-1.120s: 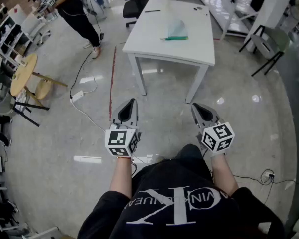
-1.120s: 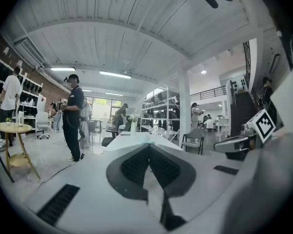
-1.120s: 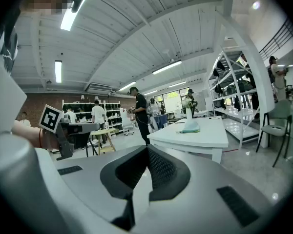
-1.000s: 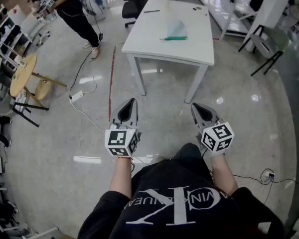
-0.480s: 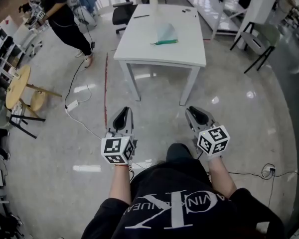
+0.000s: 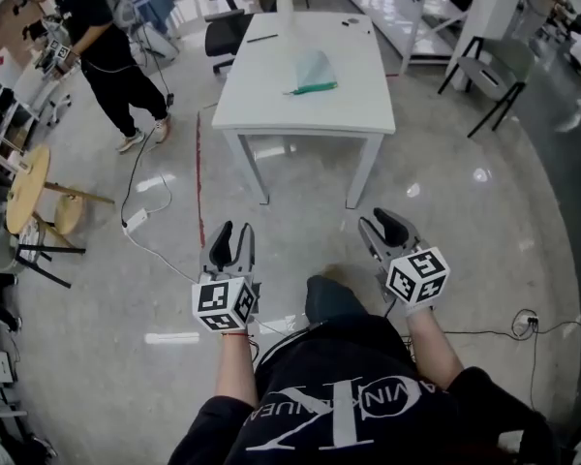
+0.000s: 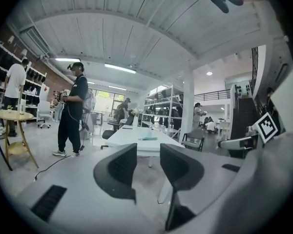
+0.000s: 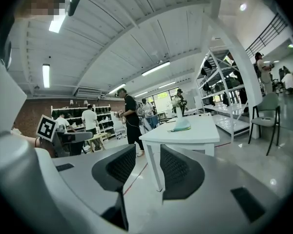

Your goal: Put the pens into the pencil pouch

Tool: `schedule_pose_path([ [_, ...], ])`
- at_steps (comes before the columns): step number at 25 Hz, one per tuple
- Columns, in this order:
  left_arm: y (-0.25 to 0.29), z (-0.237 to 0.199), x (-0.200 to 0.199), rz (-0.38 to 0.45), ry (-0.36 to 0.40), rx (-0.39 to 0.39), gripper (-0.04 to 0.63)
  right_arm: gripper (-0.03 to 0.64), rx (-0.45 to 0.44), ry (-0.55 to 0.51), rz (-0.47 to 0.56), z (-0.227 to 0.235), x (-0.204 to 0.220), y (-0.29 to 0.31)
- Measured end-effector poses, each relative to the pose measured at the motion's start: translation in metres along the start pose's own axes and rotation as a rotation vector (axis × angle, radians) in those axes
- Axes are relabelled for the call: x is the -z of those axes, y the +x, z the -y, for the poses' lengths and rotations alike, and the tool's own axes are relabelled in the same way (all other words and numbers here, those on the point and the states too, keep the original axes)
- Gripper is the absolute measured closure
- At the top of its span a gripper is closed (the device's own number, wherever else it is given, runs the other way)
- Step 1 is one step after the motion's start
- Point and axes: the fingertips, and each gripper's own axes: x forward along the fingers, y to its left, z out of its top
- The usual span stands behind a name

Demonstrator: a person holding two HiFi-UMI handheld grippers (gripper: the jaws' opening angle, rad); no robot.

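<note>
Left gripper (image 6: 233, 231), right gripper (image 6: 387, 224): jaws had just been opening, stood apart, nothing between. Pencil pouch (image 6: 314, 67) and green pen (image 6: 311, 89) lay on white table (image 6: 271, 109), far ahead of fingers.

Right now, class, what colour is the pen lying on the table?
Teal green; the pen shows best in the head view.

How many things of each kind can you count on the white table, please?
Pens: 2 (green pen, black pen)
Pencil pouch: 1
Vase with flowers: 1
Small dark item, too small to identify: 1
Total: 5
</note>
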Motion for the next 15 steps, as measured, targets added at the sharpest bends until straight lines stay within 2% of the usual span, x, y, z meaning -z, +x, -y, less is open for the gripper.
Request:
schedule_pose_path([
  [6,0.047,-0.014,0.006,-0.035,-0.009,0.029,0.449,0.460,0.011,0.011,-0.034,0.025,0.001,0.037],
  [10,0.086,-0.022,-0.004,-0.043,0.010,0.066,0.452,0.460,0.018,0.024,-0.030,0.044,-0.013,0.073],
  [15,0.135,-0.041,-0.019,-0.047,0.015,0.072,0.453,0.446,0.014,0.021,-0.038,0.063,-0.029,0.116],
])
